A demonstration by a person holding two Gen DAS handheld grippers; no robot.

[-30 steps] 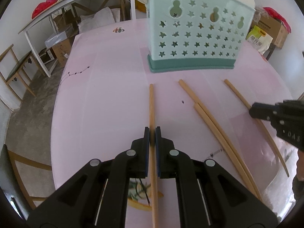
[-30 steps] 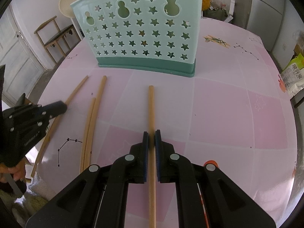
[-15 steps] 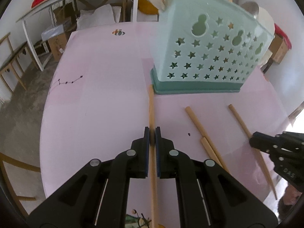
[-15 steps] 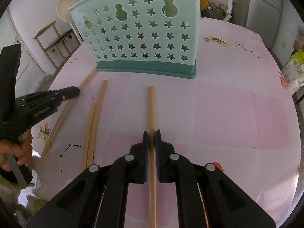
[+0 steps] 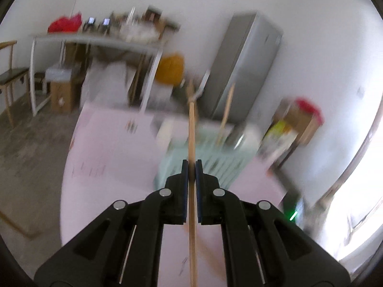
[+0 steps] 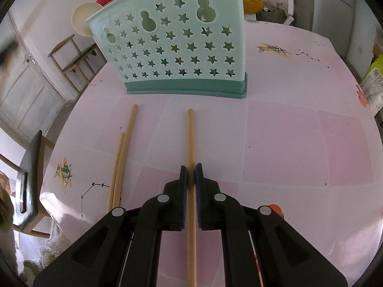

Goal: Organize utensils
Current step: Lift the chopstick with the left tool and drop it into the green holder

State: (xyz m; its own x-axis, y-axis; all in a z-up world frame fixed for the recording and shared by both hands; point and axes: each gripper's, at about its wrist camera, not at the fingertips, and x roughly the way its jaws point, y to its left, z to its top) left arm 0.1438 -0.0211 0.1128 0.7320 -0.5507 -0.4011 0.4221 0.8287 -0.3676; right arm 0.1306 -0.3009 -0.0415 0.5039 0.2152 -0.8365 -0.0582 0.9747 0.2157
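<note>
My left gripper (image 5: 191,163) is shut on a wooden chopstick (image 5: 191,131) and holds it up in the air; the stick's tip points over the mint green holder (image 5: 210,160), seen blurred below it. Another stick (image 5: 226,110) stands in that holder. My right gripper (image 6: 190,167) is shut on a second chopstick (image 6: 190,138), low over the pink table (image 6: 299,143), its tip a little short of the star-cut holder (image 6: 177,55). Two more chopsticks (image 6: 122,157) lie side by side on the table to the left.
The holder stands near the table's far side. A wooden chair (image 6: 74,57) and a cream plate (image 6: 82,20) show behind it. In the left wrist view a grey fridge (image 5: 241,71), a cluttered side table (image 5: 95,43) and boxes (image 5: 299,122) line the wall.
The left gripper has risen sharply with its chopstick and tilted upward, so its view now looks over the holder into the room. The right gripper has stayed put.
</note>
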